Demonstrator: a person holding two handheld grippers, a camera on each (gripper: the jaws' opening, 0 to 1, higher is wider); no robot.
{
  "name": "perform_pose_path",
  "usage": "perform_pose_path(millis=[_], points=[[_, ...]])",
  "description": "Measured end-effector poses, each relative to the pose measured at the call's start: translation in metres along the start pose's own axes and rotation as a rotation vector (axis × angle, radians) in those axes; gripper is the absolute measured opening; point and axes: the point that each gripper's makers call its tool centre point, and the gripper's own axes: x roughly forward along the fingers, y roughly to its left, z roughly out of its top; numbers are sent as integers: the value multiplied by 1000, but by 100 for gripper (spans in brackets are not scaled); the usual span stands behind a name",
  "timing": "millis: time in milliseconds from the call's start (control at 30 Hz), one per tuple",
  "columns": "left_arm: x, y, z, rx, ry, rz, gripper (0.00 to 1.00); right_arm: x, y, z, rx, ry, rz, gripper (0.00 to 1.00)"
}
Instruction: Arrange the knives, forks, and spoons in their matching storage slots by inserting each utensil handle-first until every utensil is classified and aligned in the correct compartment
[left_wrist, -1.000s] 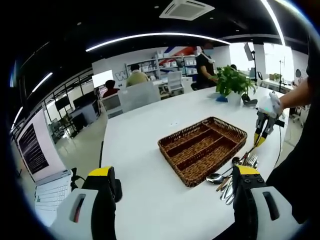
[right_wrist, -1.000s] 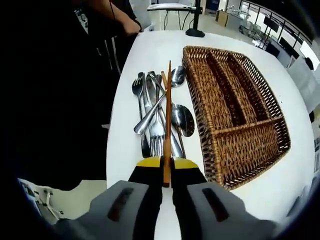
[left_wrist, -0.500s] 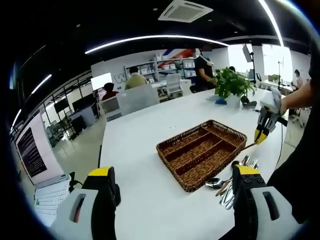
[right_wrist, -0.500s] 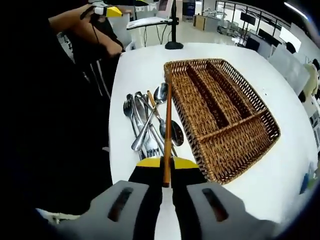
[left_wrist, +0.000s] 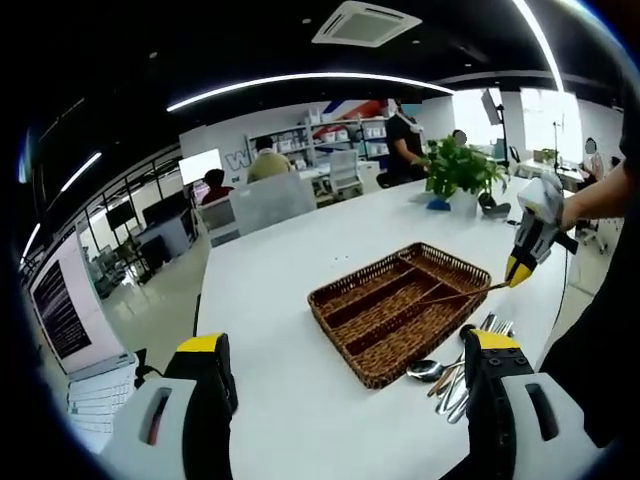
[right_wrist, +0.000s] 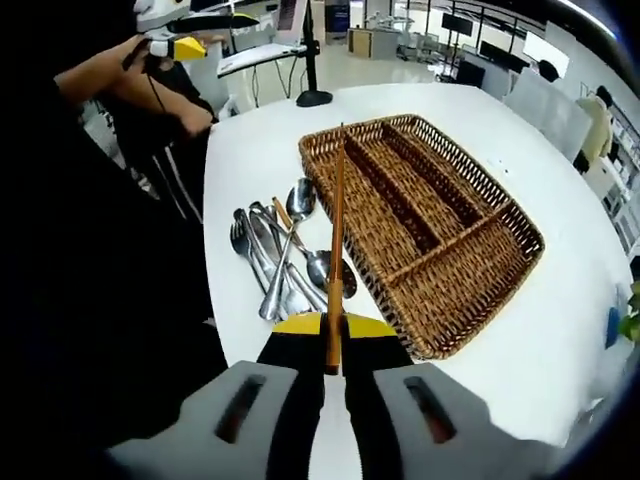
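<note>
A brown wicker tray (right_wrist: 455, 235) with long slots and one cross slot lies on the white table (right_wrist: 270, 140). Beside it rests a pile of metal spoons and forks (right_wrist: 275, 262). My right gripper (right_wrist: 333, 322) is shut on a thin wooden-handled utensil (right_wrist: 337, 230), whose far end reaches over the tray's near rim. From the left gripper view, the right gripper (left_wrist: 518, 268) holds that utensil (left_wrist: 455, 294) slanting down over the tray (left_wrist: 380, 310), with the pile (left_wrist: 455, 372) in front. My left gripper (left_wrist: 348, 345) hangs open above the table, holding nothing.
A potted plant (left_wrist: 462, 168) and a dark lamp base (right_wrist: 313, 98) stand near the table's ends. A person's hand holds the left gripper (right_wrist: 190, 45) beyond the table edge. Seated people, chairs and shelves fill the room behind.
My right gripper has risen and swung the wooden-handled utensil from above the cutlery pile toward the tray; its tip now sits over the tray. The left gripper has stayed open.
</note>
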Motion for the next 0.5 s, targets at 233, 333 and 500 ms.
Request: perform_pose_path(millis=[233, 333, 500], points=[[8, 7, 3, 6, -20, -54, 99, 0, -3, 13, 113, -2, -77, 2], [10, 14, 7, 6, -21, -76, 99, -1, -2, 17, 204, 4, -113, 3], [16, 25, 9, 7, -35, -96, 99, 0, -1, 21, 294, -18, -163, 2]])
